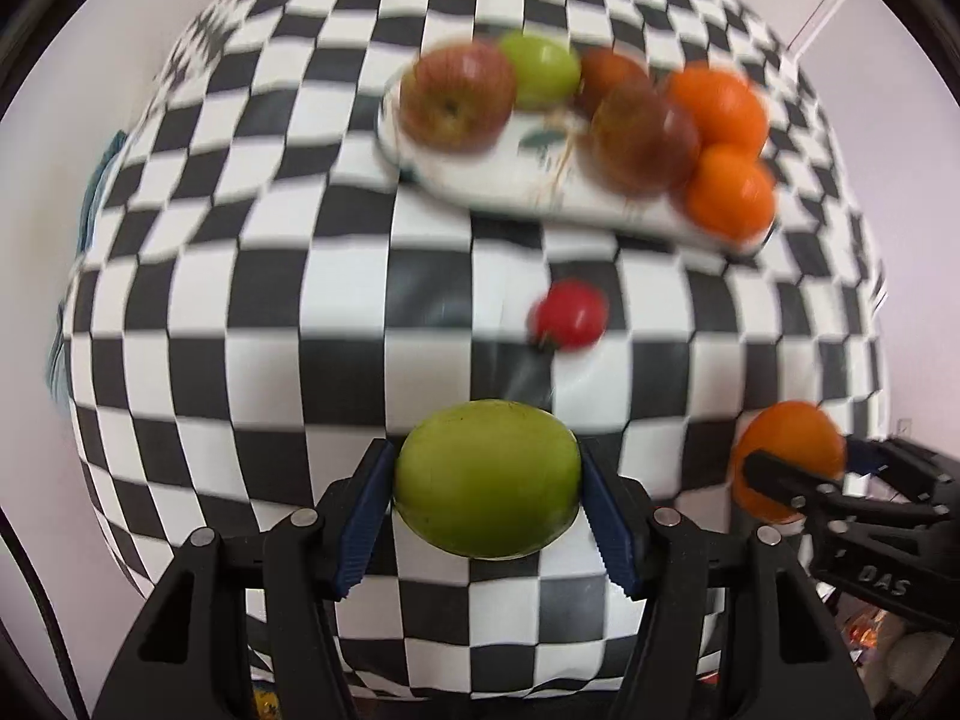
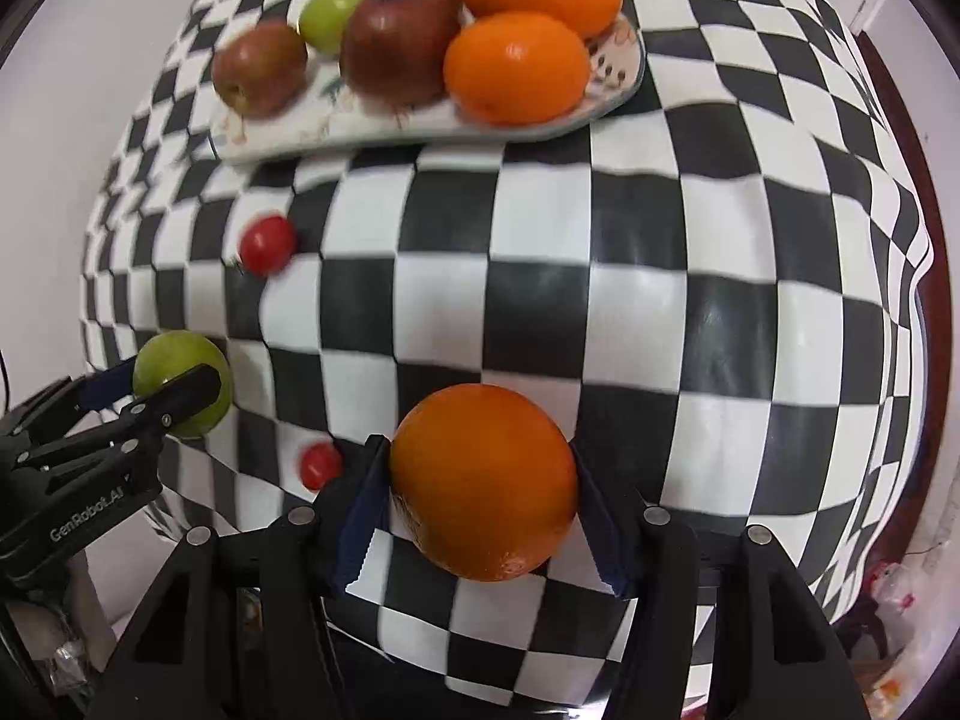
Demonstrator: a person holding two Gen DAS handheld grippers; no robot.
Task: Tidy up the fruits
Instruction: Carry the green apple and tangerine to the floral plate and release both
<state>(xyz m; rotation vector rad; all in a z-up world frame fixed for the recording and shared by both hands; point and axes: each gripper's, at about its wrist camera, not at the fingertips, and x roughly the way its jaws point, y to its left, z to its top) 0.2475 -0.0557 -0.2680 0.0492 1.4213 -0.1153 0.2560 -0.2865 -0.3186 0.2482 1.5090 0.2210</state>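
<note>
1. A green apple (image 1: 487, 478) is clamped in the left gripper (image 1: 487, 498), with the blue pads pressed on both of its sides. It's held clear of the checkered tablecloth (image 1: 300, 300).
2. Same deal on the other side: an orange (image 2: 483, 483) is gripped between the pads of the right gripper (image 2: 483, 510), also lifted off the cloth. No gap can be seen between pads and fruit on either side.
3. In the left wrist view the right gripper and its orange are seen at the lower right edge; in the right wrist view the left gripper with its apple is seen at the lower left. So the two are held side by side, apart from each other.
4. A long patterned plate (image 2: 336, 126) is sitting at the far side of the table. It's loaded with three red apples; the nearest one (image 2: 396, 48) is in the middle, plus a second green apple (image 2: 330, 15) at the back and two more oranges (image 2: 516, 69) at the right end, touching each other.
5. A small red tomato (image 2: 267, 243) is lying loose on the cloth between the plate and the grippers. Another one (image 2: 320, 465) is seen just left of the right gripper's finger, only in the right wrist view.
6. The far stuff is pretty blurred, especially in the left view, so the plate's pattern can't be made out properly.
</note>
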